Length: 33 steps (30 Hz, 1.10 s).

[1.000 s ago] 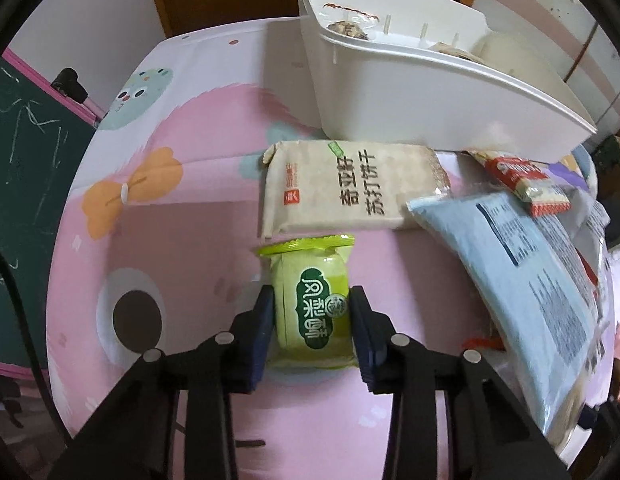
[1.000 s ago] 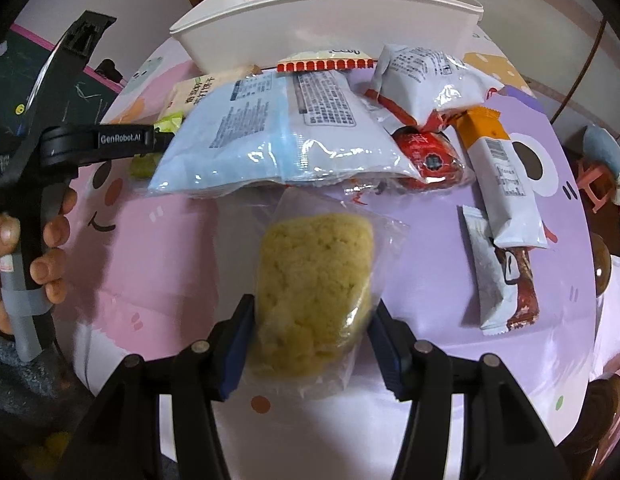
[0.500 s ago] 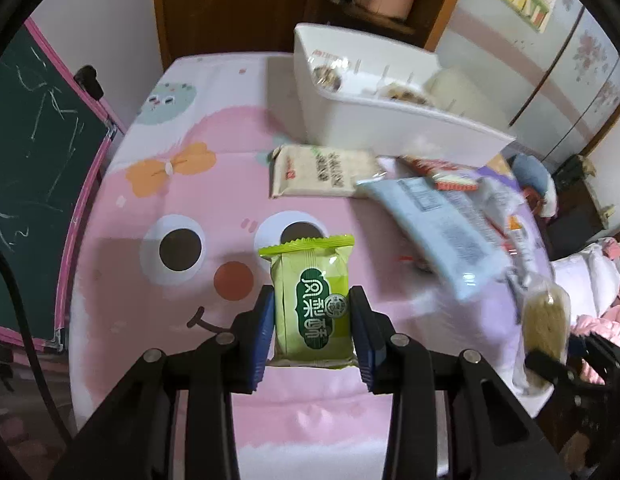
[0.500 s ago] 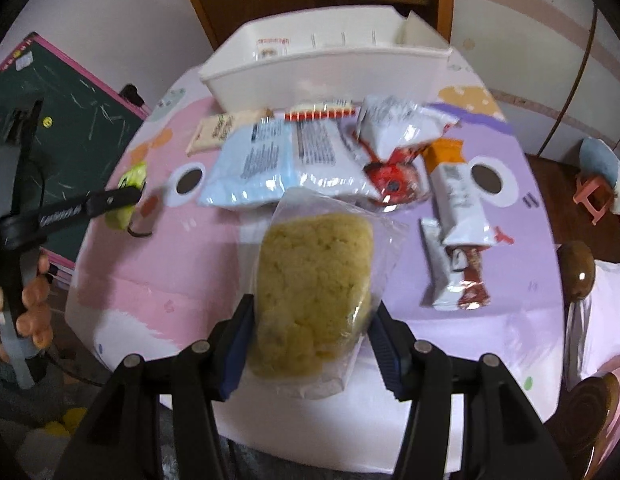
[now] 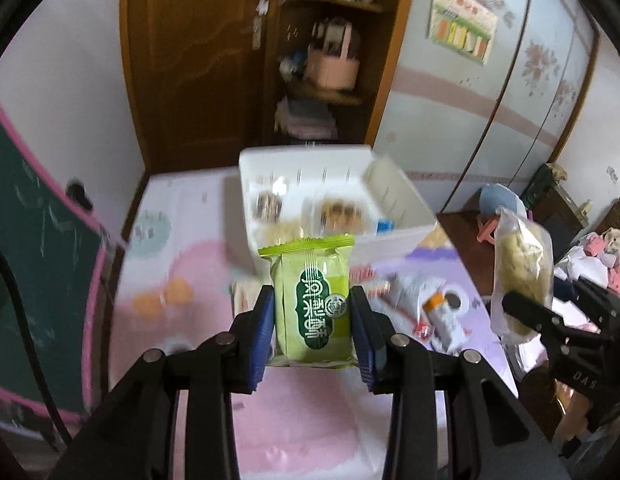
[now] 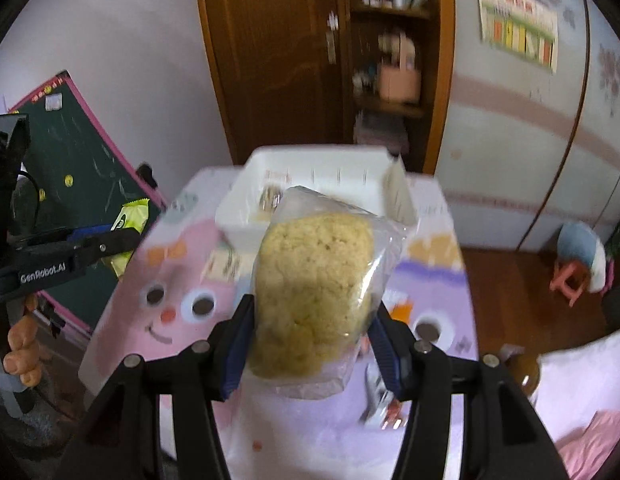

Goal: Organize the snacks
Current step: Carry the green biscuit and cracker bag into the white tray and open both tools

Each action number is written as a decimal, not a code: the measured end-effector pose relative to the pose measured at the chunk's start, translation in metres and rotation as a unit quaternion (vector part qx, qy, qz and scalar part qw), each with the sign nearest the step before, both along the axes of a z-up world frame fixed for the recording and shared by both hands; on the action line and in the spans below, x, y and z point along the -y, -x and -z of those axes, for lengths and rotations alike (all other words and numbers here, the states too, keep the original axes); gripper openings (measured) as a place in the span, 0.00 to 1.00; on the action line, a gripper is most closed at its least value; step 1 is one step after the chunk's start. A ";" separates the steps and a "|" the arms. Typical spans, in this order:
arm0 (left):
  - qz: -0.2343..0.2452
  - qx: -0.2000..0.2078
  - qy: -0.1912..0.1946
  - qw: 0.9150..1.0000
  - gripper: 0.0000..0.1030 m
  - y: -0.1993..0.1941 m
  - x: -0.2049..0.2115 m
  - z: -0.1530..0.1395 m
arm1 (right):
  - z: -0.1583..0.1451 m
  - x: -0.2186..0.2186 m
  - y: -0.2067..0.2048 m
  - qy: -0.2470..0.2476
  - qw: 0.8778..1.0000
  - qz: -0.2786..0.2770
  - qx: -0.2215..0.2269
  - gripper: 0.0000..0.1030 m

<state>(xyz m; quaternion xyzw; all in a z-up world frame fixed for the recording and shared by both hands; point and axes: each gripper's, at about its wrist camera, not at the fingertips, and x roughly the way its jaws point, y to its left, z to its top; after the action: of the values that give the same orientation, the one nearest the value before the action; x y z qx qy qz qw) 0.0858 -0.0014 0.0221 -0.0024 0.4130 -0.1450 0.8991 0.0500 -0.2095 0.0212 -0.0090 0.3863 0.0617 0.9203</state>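
Note:
My left gripper (image 5: pixel 313 334) is shut on a green snack packet (image 5: pixel 311 304) and holds it high above the table. My right gripper (image 6: pixel 310 344) is shut on a clear bag with a yellow crumbly cake (image 6: pixel 313 296), also raised high. A white bin (image 5: pixel 329 196) with several snacks inside stands at the far end of the table; it also shows in the right wrist view (image 6: pixel 321 176). The right gripper and its bag (image 5: pixel 521 264) show at the right of the left wrist view. The left gripper with the green packet (image 6: pixel 130 220) shows at the left of the right wrist view.
Loose snack packets (image 5: pixel 429 304) lie on the pink and purple cartoon tablecloth (image 5: pixel 182 280) below the bin. A green chalkboard (image 6: pixel 82 168) leans at the left. A wooden cabinet (image 5: pixel 214 60) stands behind the table. A small stool (image 6: pixel 577 268) sits on the floor at right.
Both grippers have risen well above the table with their snacks still held, and the views have tilted up toward the bin and the room. The frames now are blurred by motion.

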 end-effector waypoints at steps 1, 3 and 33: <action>0.000 0.009 -0.006 1.000 0.34 -0.006 0.004 -0.009 | -0.010 0.000 -0.006 0.004 1.000 0.000 0.009 0.53; 0.001 0.022 -0.013 1.000 0.34 -0.017 0.010 -0.025 | -0.029 0.001 -0.018 0.015 0.999 0.001 0.029 0.53; -0.035 -0.013 -0.063 0.997 0.34 -0.209 0.070 0.012 | -0.002 0.022 -0.228 -0.006 0.998 0.036 -0.052 0.53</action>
<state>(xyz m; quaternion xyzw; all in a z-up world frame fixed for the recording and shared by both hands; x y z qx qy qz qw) 0.2945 -0.0717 0.0103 0.0384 0.4325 -0.0872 0.8966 0.2781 -0.2315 0.0234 0.0134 0.4338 0.0311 0.9004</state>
